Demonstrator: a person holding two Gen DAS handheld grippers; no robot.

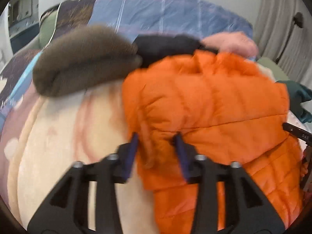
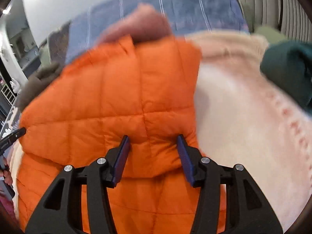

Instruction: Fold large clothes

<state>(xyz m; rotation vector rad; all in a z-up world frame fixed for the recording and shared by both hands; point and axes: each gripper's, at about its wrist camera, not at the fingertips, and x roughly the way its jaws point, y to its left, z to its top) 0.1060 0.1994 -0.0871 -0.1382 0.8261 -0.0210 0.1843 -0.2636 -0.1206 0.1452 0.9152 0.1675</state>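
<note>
An orange quilted puffer jacket (image 1: 210,101) lies on a cream and pink blanket (image 1: 64,136), partly folded over itself. My left gripper (image 1: 156,138) is open, its blue pads on either side of the jacket's left edge. In the right wrist view the jacket (image 2: 117,97) fills the left and middle. My right gripper (image 2: 153,139) is open over the jacket's right part, with fabric bulging between the pads. Both views are blurred by motion. Each gripper's tip shows at the edge of the other's view.
A brown folded garment (image 1: 85,60) and a black one (image 1: 165,46) lie behind the jacket, with a pink one (image 1: 232,42) at the back. A dark green garment (image 2: 288,72) lies at the right. A blue plastic-covered surface (image 1: 165,9) is behind, curtains at the right.
</note>
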